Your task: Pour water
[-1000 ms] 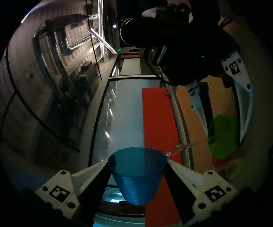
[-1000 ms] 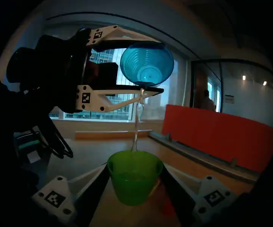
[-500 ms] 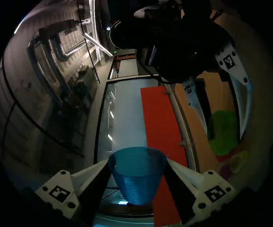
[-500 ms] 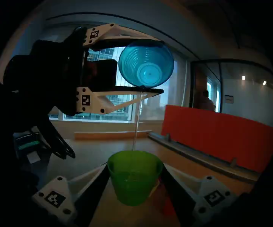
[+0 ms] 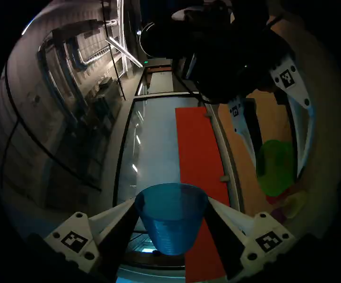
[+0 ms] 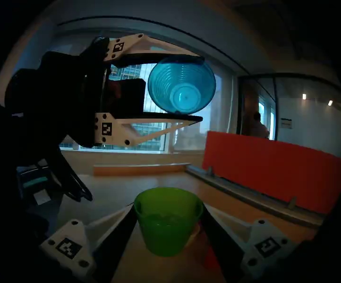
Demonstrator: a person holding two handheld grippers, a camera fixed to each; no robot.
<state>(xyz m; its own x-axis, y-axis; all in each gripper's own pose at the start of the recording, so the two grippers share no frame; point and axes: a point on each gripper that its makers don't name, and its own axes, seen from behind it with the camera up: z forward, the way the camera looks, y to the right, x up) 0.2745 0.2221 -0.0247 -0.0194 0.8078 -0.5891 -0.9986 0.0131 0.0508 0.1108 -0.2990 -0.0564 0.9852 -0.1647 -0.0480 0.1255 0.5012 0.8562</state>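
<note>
left gripper [image 5: 172, 203], fingers clamped on the blue cup [image 5: 172, 221], holds it tipped on its side above the green cup [image 6: 168, 221], which is pinched upright in the right gripper [image 6: 168, 208] over a wooden table [image 6: 118, 189]; no stream shows; likely best to hold green level under blue's rim, then right blue slowly; blue's long axis lies near horizontal, mouth facing green's side.

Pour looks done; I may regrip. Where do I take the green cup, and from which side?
Its wall just under the rim, coming in level from the side, a finger on each flank, as the right gripper has it. The green cup is upright, open on top and narrows downward, so a high grip should slip less.
</note>
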